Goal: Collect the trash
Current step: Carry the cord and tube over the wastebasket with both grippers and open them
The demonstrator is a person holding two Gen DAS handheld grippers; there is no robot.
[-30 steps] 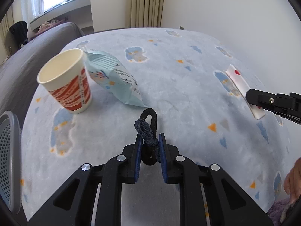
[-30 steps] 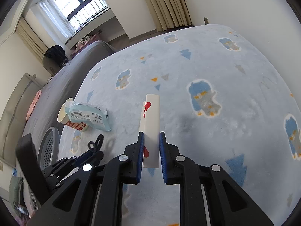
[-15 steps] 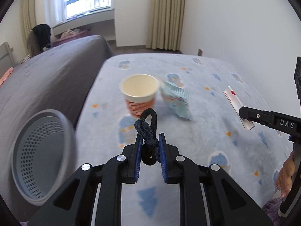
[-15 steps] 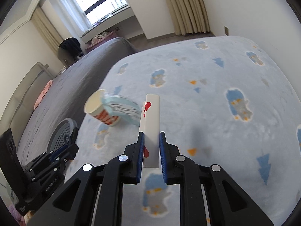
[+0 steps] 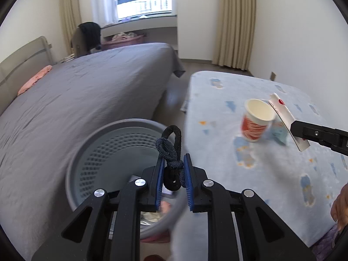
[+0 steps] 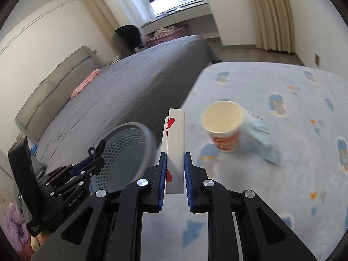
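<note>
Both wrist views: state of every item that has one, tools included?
Left tool: shut on the dark hair ties, over the basket.
Right tool: shut on the white card packet.
Grey basket: upright, open-topped, some trash already inside.
Paper cup: upright on the mattress, looks empty.
Blue wrapper: lying beside the cup.

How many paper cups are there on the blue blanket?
1. The paper cup stands upright on the blue blanket, touching a pale blue packet. None other shows, though the view is blurred.
</note>
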